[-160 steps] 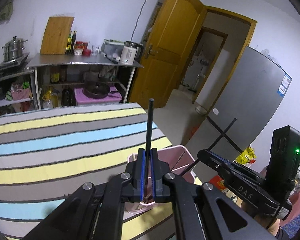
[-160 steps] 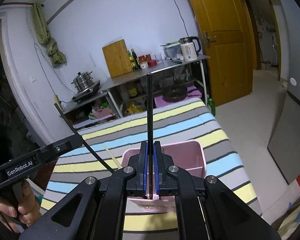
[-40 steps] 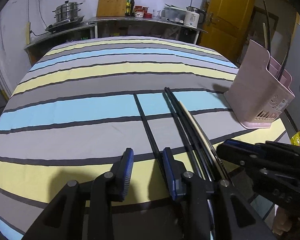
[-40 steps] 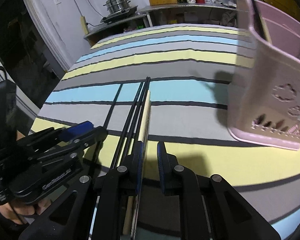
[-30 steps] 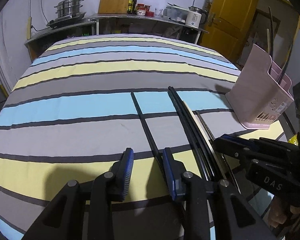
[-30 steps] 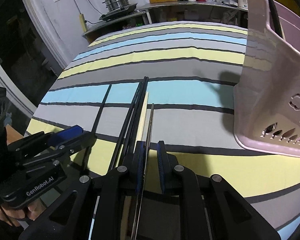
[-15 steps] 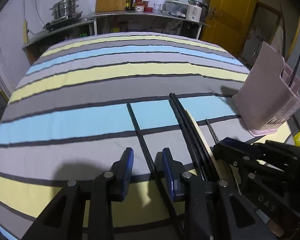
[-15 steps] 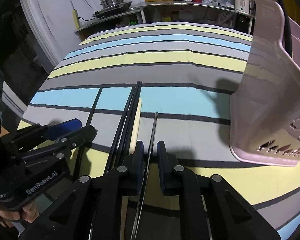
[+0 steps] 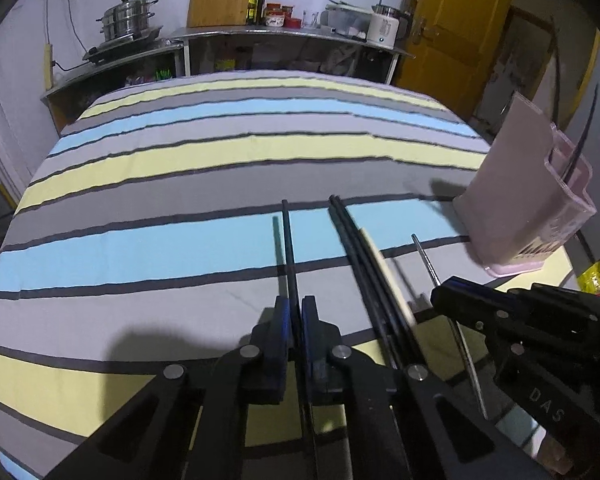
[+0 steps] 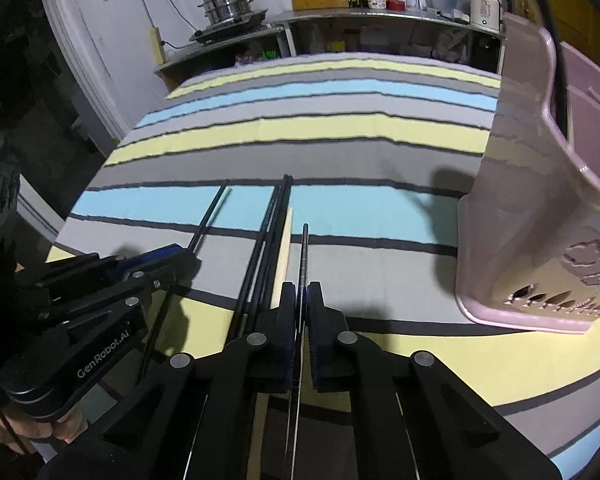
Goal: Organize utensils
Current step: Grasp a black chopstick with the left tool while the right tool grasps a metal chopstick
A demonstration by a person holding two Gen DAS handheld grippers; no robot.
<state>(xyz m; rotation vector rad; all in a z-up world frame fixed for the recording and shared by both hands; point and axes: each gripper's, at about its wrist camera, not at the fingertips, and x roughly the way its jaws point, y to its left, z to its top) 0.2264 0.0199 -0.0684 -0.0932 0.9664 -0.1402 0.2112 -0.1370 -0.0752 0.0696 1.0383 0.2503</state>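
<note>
Both tools clamped on one utensil each, low over the striped tabletop.

Left tool (image 9: 294, 312) was closed on a black chopstick (image 9: 287, 240), its tip raised enough to cast a shadow on the cloth; its body read "GenRobot.AI" in the right wrist view (image 10: 179, 258). Right tool (image 10: 302, 300) was closed on a thin metal chopstick (image 10: 303, 256); its body read "DAS" in the left wrist view (image 9: 444, 300). Between them on the tabletop (image 9: 179, 168) lay a bundle of black chopsticks (image 9: 360, 252) with a pale wooden chopstick (image 9: 384, 272) touching its right side. Pink utensil holder (image 10: 540, 216) stood upright, off to the right near the tabletop edge, with dark sticks (image 9: 578, 152) inside. A sticker on the holder's lower corner was too small to read.
</note>
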